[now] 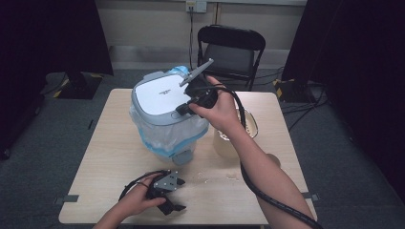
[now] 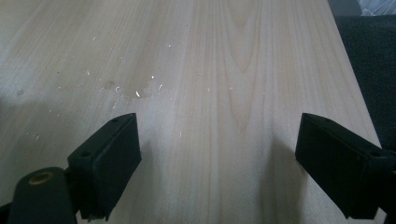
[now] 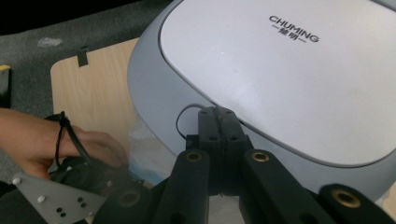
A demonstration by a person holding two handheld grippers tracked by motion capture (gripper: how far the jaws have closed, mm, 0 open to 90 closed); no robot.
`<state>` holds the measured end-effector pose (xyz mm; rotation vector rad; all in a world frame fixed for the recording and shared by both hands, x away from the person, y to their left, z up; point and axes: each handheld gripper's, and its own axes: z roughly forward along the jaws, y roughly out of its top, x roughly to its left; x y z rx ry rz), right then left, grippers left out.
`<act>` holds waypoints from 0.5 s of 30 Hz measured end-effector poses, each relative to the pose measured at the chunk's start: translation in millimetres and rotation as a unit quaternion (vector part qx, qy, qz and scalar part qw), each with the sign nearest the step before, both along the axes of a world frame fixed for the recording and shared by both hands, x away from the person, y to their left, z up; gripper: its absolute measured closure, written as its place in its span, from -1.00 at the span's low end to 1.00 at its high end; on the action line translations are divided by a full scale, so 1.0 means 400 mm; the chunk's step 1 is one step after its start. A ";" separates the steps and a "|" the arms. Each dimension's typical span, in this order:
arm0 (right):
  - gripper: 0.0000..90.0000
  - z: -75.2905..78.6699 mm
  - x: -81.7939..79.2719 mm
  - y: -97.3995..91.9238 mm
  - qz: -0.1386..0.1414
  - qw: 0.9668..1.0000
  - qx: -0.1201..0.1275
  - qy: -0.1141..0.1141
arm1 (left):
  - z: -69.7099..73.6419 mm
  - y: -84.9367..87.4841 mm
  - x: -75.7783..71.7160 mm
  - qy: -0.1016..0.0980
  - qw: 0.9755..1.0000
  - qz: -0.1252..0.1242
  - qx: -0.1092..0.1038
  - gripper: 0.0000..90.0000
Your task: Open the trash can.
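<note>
A waste bin with a white lid (image 1: 160, 95) and a grey rim stands at the middle back of the wooden table (image 1: 110, 143), lined with a clear-blue plastic bag (image 1: 165, 136). My right gripper (image 1: 183, 110) is shut, its tips resting on the front rim of the lid (image 3: 280, 79) beside a small curved mark; the right gripper (image 3: 217, 114) holds nothing. My left gripper (image 1: 180, 194) lies near the table's front edge. In its own view the left gripper (image 2: 218, 123) is wide open over bare table (image 2: 233, 56) with small crumbs.
A clear container (image 1: 249, 125) sits to the right of the bin, partly behind my right forearm. A black folding chair (image 1: 231, 50) stands beyond the table's far edge. Dark curtains hang on both sides. The person's left hand (image 3: 42, 140) appears low in the right gripper view.
</note>
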<state>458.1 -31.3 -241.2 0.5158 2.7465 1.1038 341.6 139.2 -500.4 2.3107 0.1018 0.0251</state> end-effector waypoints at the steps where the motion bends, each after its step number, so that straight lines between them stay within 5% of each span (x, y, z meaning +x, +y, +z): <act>1: 1.00 0.001 0.000 0.001 0.005 1.000 -0.004 -0.002 | 0.000 0.000 0.000 0.000 1.000 0.000 0.000 -0.70; 8: 1.00 0.001 -0.005 0.003 0.015 1.000 -0.008 0.003 | 0.000 0.000 0.000 0.000 1.000 0.001 0.000 -0.70; 11: 0.61 -0.003 -0.007 -0.008 0.022 0.999 0.017 0.018 | 0.000 0.000 0.000 0.001 1.000 0.002 0.001 -0.70; 15: 0.25 -0.003 -0.014 -0.023 0.012 0.999 0.031 0.004 | 0.000 0.000 0.000 0.001 1.000 0.001 0.001 -0.70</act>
